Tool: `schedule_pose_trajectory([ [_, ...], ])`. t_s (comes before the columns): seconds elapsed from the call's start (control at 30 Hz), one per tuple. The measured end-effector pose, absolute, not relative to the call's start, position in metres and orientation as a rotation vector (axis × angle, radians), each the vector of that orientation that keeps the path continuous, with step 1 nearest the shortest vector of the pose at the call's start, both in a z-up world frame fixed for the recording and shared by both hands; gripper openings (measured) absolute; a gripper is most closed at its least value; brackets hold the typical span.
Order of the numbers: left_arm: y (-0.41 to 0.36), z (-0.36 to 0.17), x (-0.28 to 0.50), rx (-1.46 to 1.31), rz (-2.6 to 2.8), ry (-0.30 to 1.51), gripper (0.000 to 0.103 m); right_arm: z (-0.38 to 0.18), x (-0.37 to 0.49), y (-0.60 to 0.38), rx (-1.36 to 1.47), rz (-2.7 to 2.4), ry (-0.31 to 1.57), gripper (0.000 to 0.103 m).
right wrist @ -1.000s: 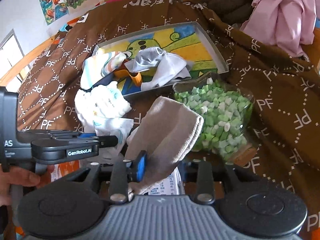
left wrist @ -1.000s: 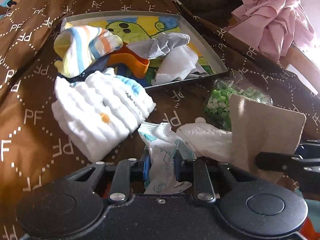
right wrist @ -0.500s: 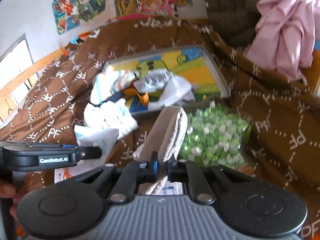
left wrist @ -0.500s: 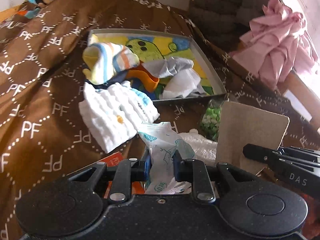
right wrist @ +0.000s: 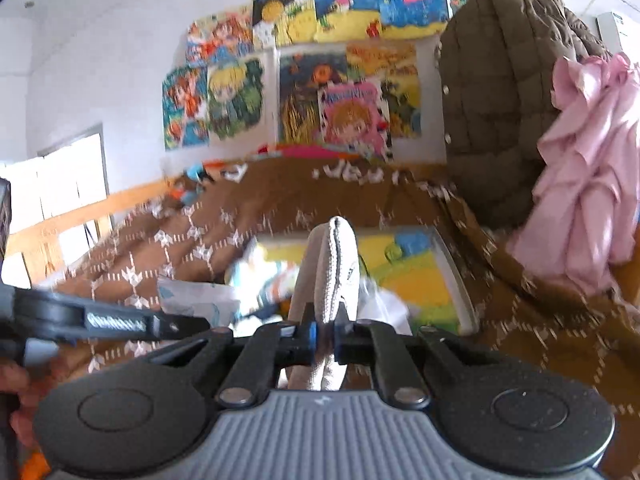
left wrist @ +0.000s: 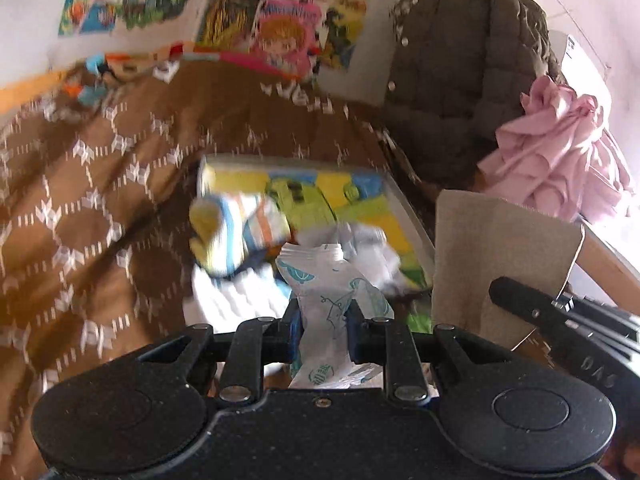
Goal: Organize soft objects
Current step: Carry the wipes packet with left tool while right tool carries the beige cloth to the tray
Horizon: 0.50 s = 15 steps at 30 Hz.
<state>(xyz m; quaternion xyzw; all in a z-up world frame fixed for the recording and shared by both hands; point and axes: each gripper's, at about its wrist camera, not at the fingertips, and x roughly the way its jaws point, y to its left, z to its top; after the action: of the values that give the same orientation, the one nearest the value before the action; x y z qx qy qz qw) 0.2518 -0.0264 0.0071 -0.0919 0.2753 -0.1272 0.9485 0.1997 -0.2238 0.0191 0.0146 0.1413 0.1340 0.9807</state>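
A brown patterned bedspread (left wrist: 100, 216) fills the scene, with children's drawings (right wrist: 296, 92) on the white wall behind it; both views are blurred by motion. Compared with a second ago, both cameras have tipped upward and the bed has dropped lower in view, which suggests both held items have been lifted clear of the pile and are on their way to the tray. That shallow tray (left wrist: 404, 204), with a bright cartoon lining, lies ahead on the bedspread and holds a striped cloth (left wrist: 236, 232) and crumpled white cloths (left wrist: 360, 240); its back half looks bare, offering room to set things down. A dark quilted jacket (left wrist: 460, 92) and a pink garment (left wrist: 560, 152) crowd the right side, near the tray's right rim. The left gripper (left wrist: 322, 322) has its fingers closed on a white printed soft pack (left wrist: 332, 292), held above the tray's near edge. The right gripper (right wrist: 323, 338) pinches a folded beige cloth (right wrist: 332, 268), standing upright, edge-on, in front of the tray.
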Motion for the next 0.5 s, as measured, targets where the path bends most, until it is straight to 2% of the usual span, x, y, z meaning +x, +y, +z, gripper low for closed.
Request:
schedule_pose_trajectory([
  [0.3, -0.031, 0.026, 0.351, -0.209, -0.219, 0.457, 0.024, 0.043, 0.320, -0.239, 0.147, 0.246, 0.177, 0.008],
  [0.4, -0.039, 0.024, 0.394, -0.211, -0.206, 0.450, 0.024, 0.034, 0.355, -0.258, 0.285, 0.218, 0.135, 0.008],
  [0.5, -0.053, 0.013, 0.433, -0.200, -0.182, 0.469, 0.024, 0.016, 0.392, -0.275, 0.378, 0.160, 0.178, 0.008],
])
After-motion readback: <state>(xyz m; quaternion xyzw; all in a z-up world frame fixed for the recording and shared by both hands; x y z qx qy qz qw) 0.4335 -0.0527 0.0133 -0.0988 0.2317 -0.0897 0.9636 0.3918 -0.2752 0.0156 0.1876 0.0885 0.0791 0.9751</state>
